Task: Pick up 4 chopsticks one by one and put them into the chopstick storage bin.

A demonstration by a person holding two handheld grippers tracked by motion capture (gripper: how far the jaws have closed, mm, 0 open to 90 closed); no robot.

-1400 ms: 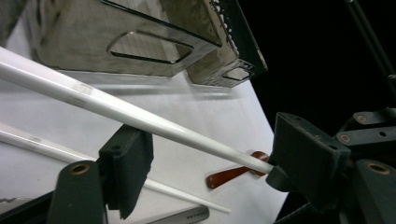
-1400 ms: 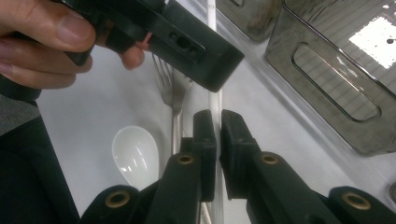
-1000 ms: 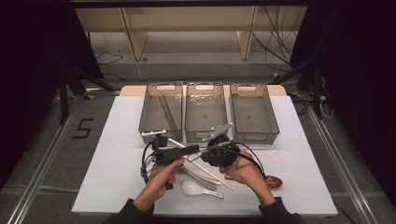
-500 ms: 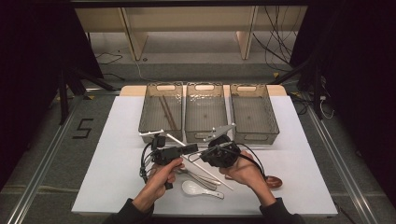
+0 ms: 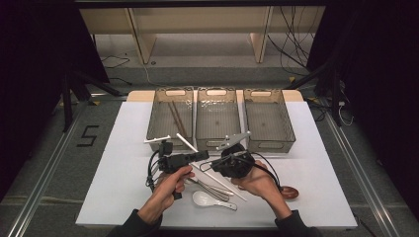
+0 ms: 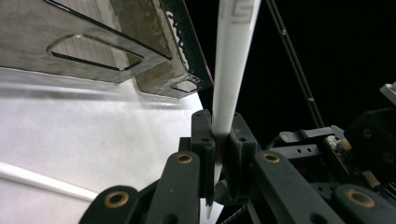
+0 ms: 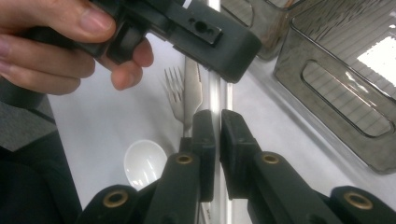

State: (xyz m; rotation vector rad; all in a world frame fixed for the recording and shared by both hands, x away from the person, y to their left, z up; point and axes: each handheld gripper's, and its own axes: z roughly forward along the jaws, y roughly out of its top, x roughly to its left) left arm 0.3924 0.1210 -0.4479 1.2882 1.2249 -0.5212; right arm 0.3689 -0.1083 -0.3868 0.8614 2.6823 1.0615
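Above the white table, my left gripper and right gripper meet tip to tip. A white chopstick runs slantwise through both. In the left gripper view the left gripper has just been closing and is shut on the white chopstick, which rises past its tips. In the right gripper view the chopstick sits in the narrow gap of the right gripper. Those jaws have just eased open a little and still hold it. A second white chopstick lies on the table.
Three smoky plastic trays stand in a row at the back: left, middle, right. Brown chopsticks lie in the left one. A fork, knife and white spoon lie under the grippers, and a brown spoon lies at the right.
The left gripper's jaws have drawn together onto the white chopstick. Both hands stay where they were.
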